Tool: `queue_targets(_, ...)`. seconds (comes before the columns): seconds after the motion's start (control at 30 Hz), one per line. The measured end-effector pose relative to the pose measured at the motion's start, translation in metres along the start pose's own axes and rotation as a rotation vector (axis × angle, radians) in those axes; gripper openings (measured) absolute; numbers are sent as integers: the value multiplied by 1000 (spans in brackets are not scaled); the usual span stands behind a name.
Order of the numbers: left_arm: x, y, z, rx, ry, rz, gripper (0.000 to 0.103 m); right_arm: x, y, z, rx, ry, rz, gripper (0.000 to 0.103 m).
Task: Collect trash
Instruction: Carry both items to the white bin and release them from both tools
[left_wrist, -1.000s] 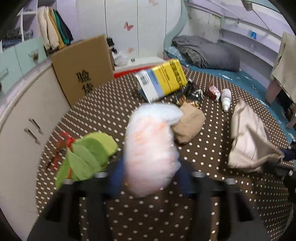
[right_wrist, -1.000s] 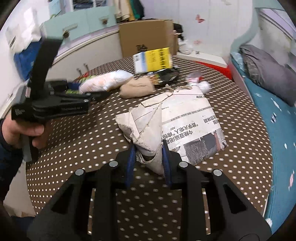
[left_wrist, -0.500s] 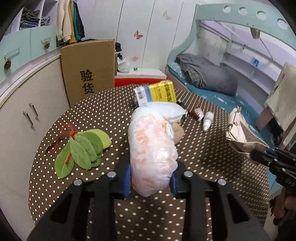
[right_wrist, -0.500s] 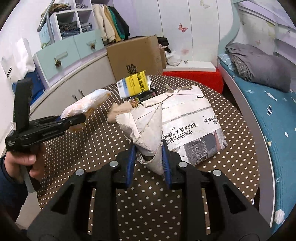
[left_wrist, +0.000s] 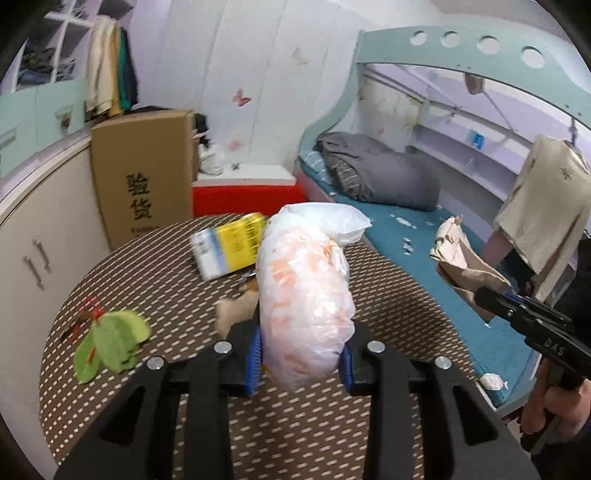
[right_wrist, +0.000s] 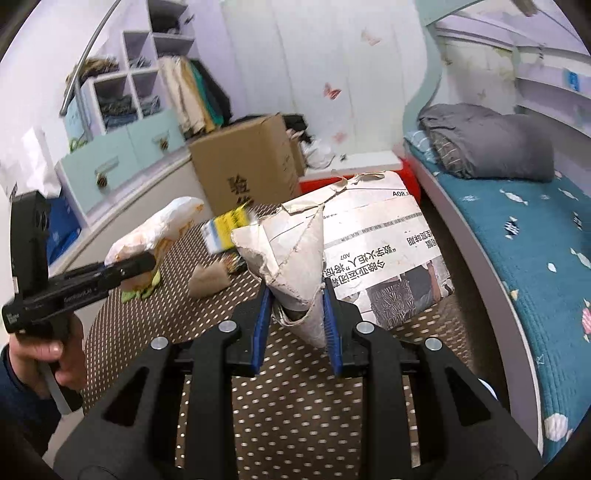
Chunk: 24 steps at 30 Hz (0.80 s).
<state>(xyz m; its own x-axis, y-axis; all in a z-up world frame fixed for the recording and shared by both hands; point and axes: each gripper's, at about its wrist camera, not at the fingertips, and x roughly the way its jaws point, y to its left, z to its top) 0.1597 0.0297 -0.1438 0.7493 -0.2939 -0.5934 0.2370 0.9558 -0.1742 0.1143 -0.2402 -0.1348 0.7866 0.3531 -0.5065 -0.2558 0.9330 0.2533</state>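
Surfaces: mostly thin plastic, newsprint, card and cloth.

Plastic bag (left_wrist: 306, 295): translucent film, crinkled, slight sheen, pinched by left gripper (left_wrist: 301, 356), whose matt black plastic body has ribbed blue pads (left_wrist: 255, 356) and bright metal screw heads. Newspaper bundle (right_wrist: 332, 258): matt printed paper, creased, torn at edges, in right gripper (right_wrist: 295, 332). Tablecloth (left_wrist: 166, 273): brown dotted fabric, matt. Cardboard box (left_wrist: 142, 173): plain brown, dull. Yellow box (left_wrist: 231, 245): glossy printed card. Blanket (left_wrist: 384, 177): soft grey cloth.
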Motion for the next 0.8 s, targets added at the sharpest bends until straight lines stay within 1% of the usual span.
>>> queue_targets(0.1,4,-24,9,20,-10,-41,32,-15,-25,3,49,-31,-25,26)
queue_targets(0.23,12,-69,17,54,-13,-115,32,-39,-70,1,129,-62,-83,26)
queue_targets(0.4,33,-123,19,103,8,-203,32,-62,-119,-9,222,-78,-148,26)
queue_targets(0.57,51,-168,18,134,30,-263,32,-77,-157,-22,296,-84,-195,26)
queue_targets(0.63,61,-188,17,147,47,-286,32,-80,-176,-30,351,-82,-199,26)
queue_targets(0.7,71,-198,18,155,67,-300,32,-81,-192,-38,400,-75,-190,26)
queue_targets(0.8,91,-223,10,164,102,-322,32,-73,-218,-55,481,-45,-186,26)
